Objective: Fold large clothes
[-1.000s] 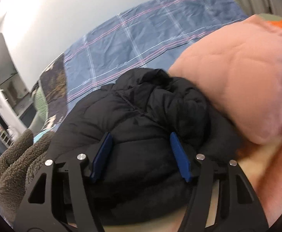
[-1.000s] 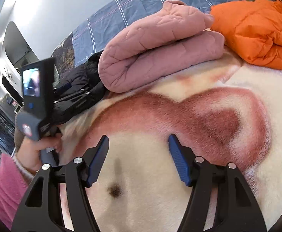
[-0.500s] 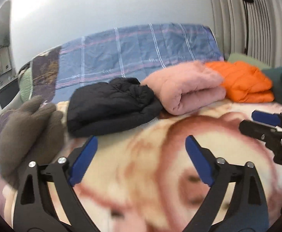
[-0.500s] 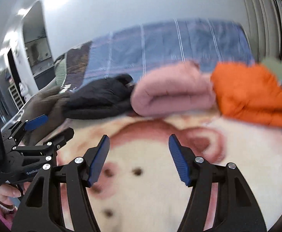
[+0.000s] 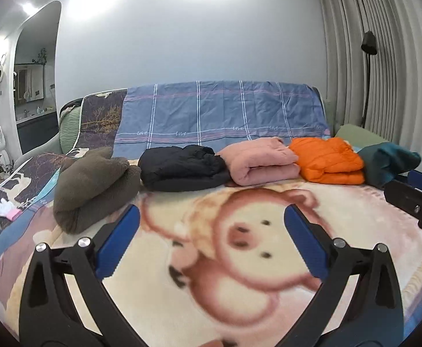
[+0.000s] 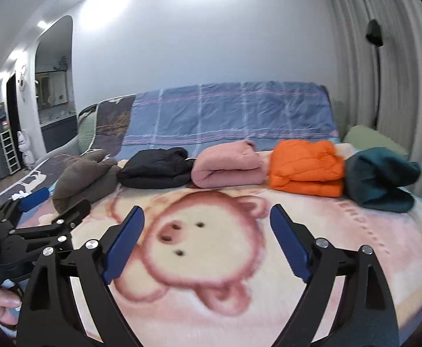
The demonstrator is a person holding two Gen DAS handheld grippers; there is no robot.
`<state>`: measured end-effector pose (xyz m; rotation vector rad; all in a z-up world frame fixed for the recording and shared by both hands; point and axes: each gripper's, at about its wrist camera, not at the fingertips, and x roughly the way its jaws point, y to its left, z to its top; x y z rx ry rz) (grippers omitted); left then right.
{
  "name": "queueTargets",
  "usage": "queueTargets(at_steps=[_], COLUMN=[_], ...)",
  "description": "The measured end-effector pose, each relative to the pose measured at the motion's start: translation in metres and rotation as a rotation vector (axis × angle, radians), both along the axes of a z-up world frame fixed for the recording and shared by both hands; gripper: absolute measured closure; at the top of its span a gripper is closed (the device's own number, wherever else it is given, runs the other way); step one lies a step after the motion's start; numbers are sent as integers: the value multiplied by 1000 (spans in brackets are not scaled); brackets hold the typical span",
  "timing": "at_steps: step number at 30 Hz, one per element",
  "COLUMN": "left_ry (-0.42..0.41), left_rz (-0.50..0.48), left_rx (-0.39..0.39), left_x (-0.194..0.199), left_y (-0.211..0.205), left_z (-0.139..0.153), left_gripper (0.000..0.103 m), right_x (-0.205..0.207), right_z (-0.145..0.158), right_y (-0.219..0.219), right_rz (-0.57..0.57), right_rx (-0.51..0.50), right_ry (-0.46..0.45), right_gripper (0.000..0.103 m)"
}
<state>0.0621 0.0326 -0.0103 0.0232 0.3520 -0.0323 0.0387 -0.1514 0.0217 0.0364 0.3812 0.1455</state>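
Folded clothes lie in a row at the far side of the bed: a brown fleece [image 5: 95, 185], a black jacket [image 5: 182, 169], a pink jacket [image 5: 260, 163], an orange jacket [image 5: 329, 159] and a teal garment [image 5: 387, 162]. The right wrist view shows the same row, with the black jacket [image 6: 156, 169] and the orange jacket [image 6: 306, 170] in it. My left gripper [image 5: 211, 240] is open and empty above the pig blanket [image 5: 239, 260]. My right gripper [image 6: 206, 240] is open and empty, well back from the clothes.
A blue plaid sheet [image 5: 219, 112] covers the back of the bed. Grey curtains and a black floor lamp [image 5: 368, 57] stand at the right. A doorway and a shelf are at the far left. White socks [image 5: 4, 208] lie at the bed's left edge.
My left gripper has let go of the black jacket and pulled far back from it. Both grippers have moved away and levelled, so the whole row of clothes is in view.
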Motion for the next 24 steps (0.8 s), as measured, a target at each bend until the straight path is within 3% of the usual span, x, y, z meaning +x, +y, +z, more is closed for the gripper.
queueTargets(at_steps=[12, 24], left_ry=[-5, 23], left_rz=[39, 34], left_rx=[36, 43], left_x=[-66, -76], left_y=[-29, -37], left_z=[5, 3], left_gripper=[2, 2], right_x=[-44, -61], right_z=[-12, -20], right_y=[-18, -22], right_rz=[-94, -114], right_rx=[-23, -26], right_ry=[-7, 4], right_gripper=[10, 5])
